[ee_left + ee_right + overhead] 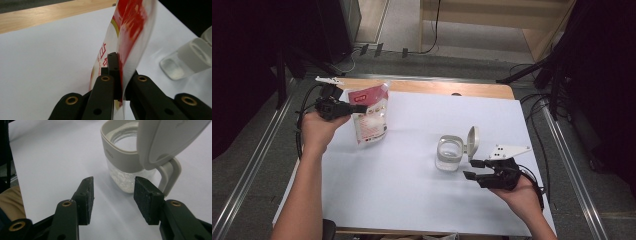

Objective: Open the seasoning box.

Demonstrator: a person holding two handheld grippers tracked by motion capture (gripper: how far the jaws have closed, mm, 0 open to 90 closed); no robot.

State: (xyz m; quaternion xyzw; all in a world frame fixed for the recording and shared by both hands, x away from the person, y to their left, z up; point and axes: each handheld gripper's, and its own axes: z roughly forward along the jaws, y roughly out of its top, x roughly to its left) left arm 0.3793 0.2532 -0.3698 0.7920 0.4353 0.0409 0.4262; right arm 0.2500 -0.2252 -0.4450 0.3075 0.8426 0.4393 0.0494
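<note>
Worktop (pixel 422 200) under a white sheet, wooden strip bare along the far edge, metal rails down both sides, dark floor and cables beyond. Wide open white area in the near middle and between the two hands; far right corner free as well.

Pouch (pixel 371 114) standing upright near the far left edge, red and white print, clear panel low down, top corner tilted toward the far side. Clamped at its upper edge by the left gripper (pixel 358 108), jaws pressed together on the film; in the left gripper view the pouch (pixel 127 40) rises straight out of the left gripper (pixel 119 75), lettering on it too blurred to read. Bottom of the pouch cut off there by the jaws; resting on the sheet or just lifted, cannot tell.

Jar (pixel 449 153) right of centre, well apart from the pouch, clear glass with a cream collar, hinged lid (pixel 472 140) flipped up on the right side. White granules low inside, probably, seen through the glass in the right gripper view (pixel 125 177). Lid top cropped there.

Right gripper (pixel 473 169) just beside the jar, jaws apart, nothing between them; same in its own view (pixel 113 195).
</note>
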